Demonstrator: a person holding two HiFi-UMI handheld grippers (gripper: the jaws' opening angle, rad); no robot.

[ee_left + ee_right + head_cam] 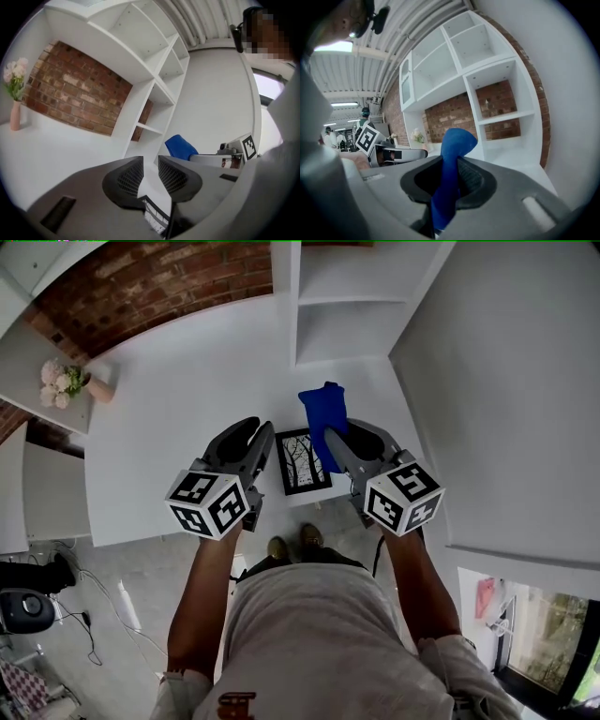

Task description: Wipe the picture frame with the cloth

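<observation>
— Two tools in play. Holding what?

— On the right, right tool (450,164) clamped shut on the blue cloth (453,140), pinched low down so as to leave a loose flap standing past the pads, free for wiping. On the left, left tool (150,163) part open and gripping nothing, with a clear gap between the ribbed pads.

— And where to look for the picture frame (303,461)?

— Lying flat near the front edge of the white table (187,399), between the two tools and below them, touched by neither. Black border, pale print of bare trees facing up. Glimpsed as well at the bottom of the left gripper view, under the jaws.

— Why hold both so high, pointing almost level?

— Probably a hover ahead of the approach: cloth ready on one side, free jaws on the other. Judging from that split, meant to steady or lift the frame with the left while rubbing with the right.

— Any wiping done?

— None yet, by the look of it; no contact between cloth and frame.

— Anything to watch for?

— Sitting close to the table edge, so likely to slide off under a sideways push without a steadying grip. No worry over the pink vase of flowers (64,382), well apart at the far left.
</observation>
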